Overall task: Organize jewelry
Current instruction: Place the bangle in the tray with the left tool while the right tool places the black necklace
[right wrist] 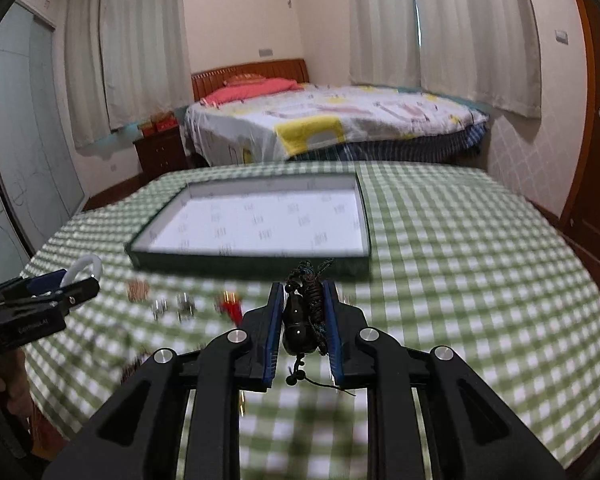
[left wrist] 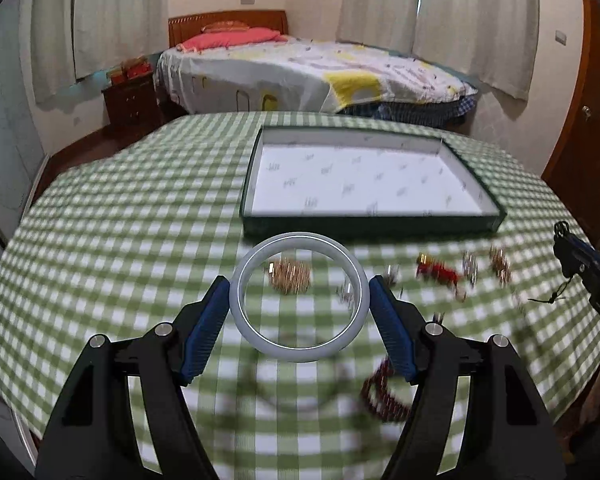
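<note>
I see a bedroom with pale curtains (left wrist: 472, 20), a bed (left wrist: 300, 68) under a patterned quilt with a wooden headboard, and a dark nightstand (left wrist: 130, 102) beside it. Nearer me, a green-and-white checked tablecloth (left wrist: 120, 220) covers the table. Toward its far edge sits a shallow dark-rimmed tray (left wrist: 256, 168), its white lining printed with small marks too blurred to read. My left gripper (left wrist: 300, 300) is pinching a pale bangle (left wrist: 256, 340) by its sides, above the near part of the cloth. My right gripper (right wrist: 302, 312) is pressed together on a dark gourd-shaped pendant (right wrist: 296, 320) with a knotted cord. Small jewelry pieces (left wrist: 440, 272) lie blurred along the tray's near edge.
</note>
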`<state>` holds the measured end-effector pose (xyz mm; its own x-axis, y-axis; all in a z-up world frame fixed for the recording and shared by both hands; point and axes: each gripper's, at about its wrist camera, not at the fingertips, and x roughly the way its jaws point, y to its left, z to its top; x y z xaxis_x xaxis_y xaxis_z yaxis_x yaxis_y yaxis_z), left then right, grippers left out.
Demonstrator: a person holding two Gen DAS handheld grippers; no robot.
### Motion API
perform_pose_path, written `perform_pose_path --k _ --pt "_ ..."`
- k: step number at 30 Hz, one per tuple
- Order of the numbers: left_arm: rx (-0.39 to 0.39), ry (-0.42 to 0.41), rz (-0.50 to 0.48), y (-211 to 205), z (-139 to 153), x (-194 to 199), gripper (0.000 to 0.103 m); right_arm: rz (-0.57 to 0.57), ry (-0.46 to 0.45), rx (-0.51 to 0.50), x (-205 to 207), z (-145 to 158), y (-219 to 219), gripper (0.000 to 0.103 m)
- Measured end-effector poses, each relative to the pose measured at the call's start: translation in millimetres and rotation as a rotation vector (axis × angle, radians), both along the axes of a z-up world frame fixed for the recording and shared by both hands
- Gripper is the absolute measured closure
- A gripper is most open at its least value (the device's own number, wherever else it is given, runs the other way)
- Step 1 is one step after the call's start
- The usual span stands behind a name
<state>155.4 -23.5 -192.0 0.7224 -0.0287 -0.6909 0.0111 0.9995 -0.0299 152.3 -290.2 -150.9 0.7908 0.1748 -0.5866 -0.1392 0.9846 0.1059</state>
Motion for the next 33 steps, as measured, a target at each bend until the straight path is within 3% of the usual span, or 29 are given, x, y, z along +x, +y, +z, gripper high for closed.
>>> perform_pose_path --k 10,14,22,27,33 --pt "0.009 -0.112 -0.030 -14.3 32.2 83.1 0.034 0.017 -0.138 0.000 82.0 41.8 12.3 0.082" --pt "0.029 -0.135 -0.033 -21.2 29.7 116.8 0.034 0.016 -0.129 -0.009 113.0 34.0 16.1 0.082" --pt "-0.013 0.060 -0.041 -19.0 -34.5 165.4 0.034 0.029 0.053 -0.025 148.2 -28.0 17.3 0.082" --pt "-0.011 0.114 -0.042 -17.0 -55.1 172.3 0.034 0.036 0.153 -0.026 158.6 -54.1 17.2 0.082" --pt "-0.020 0.156 -0.035 -12.9 -68.6 172.8 0.034 0.039 0.196 -0.020 164.3 -62.4 15.0 0.082"
